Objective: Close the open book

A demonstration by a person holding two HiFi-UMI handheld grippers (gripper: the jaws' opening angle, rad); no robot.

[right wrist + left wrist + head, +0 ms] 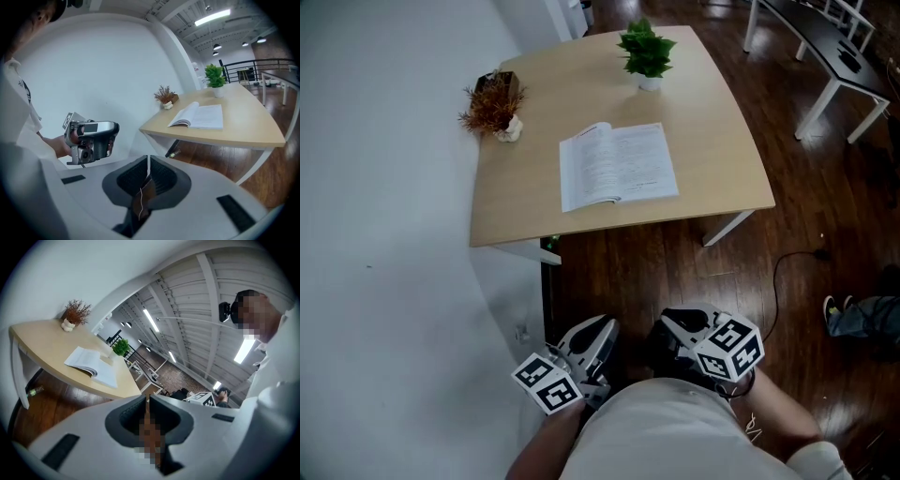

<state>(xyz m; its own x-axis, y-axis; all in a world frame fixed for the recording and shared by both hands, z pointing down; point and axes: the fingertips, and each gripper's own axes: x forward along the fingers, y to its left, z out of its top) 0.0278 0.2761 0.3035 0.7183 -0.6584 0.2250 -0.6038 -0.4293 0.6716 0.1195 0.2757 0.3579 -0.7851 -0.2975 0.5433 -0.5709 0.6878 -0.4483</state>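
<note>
Well short of the far surface (727, 141): left claw (602, 330) and right claw (677, 323), both pressed together, empty. Best to lift left pages of the open book (617, 166), fold rightward.

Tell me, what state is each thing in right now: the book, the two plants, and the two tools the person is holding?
book: open, lying flat on the table, pages up
green plant: upright in its white pot, at the table's far edge
dried plant: standing in a small pot, at the table's wall-side edge
left tool: jaws together, empty, short of the table
right tool: jaws together, empty, short of the table
</note>
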